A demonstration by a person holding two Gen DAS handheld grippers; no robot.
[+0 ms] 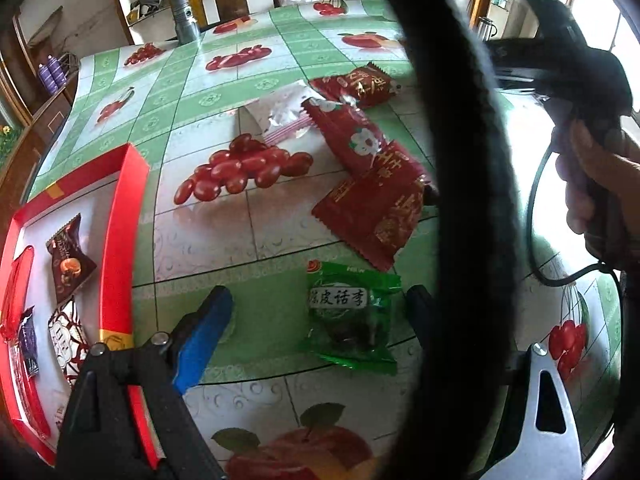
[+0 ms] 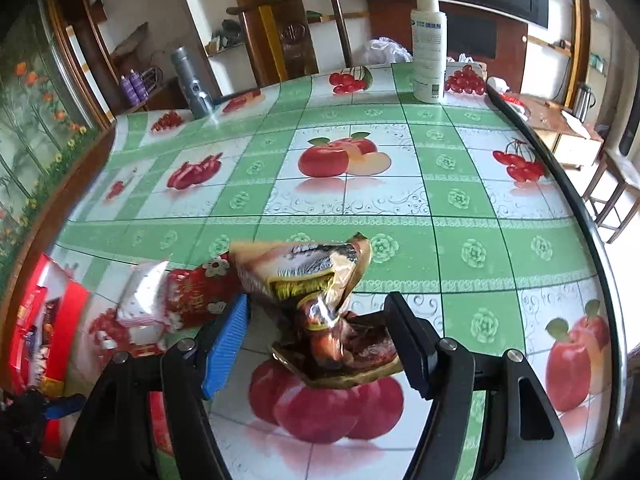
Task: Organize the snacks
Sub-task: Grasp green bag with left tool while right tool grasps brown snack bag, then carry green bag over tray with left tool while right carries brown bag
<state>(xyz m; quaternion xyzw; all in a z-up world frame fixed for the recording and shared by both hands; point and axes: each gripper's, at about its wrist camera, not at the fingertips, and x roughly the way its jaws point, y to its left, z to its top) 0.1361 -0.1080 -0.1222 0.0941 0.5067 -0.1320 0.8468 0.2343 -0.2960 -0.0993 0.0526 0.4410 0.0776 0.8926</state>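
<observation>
Table w/ green-checked fruit-print cloth lies under both grippers. Red box sits left of the left jaws, w/ a brown packet and other small wrapped snacks inside. Left gripper has its jaws spread wide; green packet lies flat on the cloth between them, nearer the right finger, neither pad pressing it. Ahead of these jaws: red packets in a loose overlapping pile, a white packet touching their far-left side. Right gripper has its jaws part spread, a crumpled gold-brown packet between them, its top sticking up past the fingertips; can't tell if the pads actually pinch it. White spray bottle stands well ahead of the right jaws
</observation>
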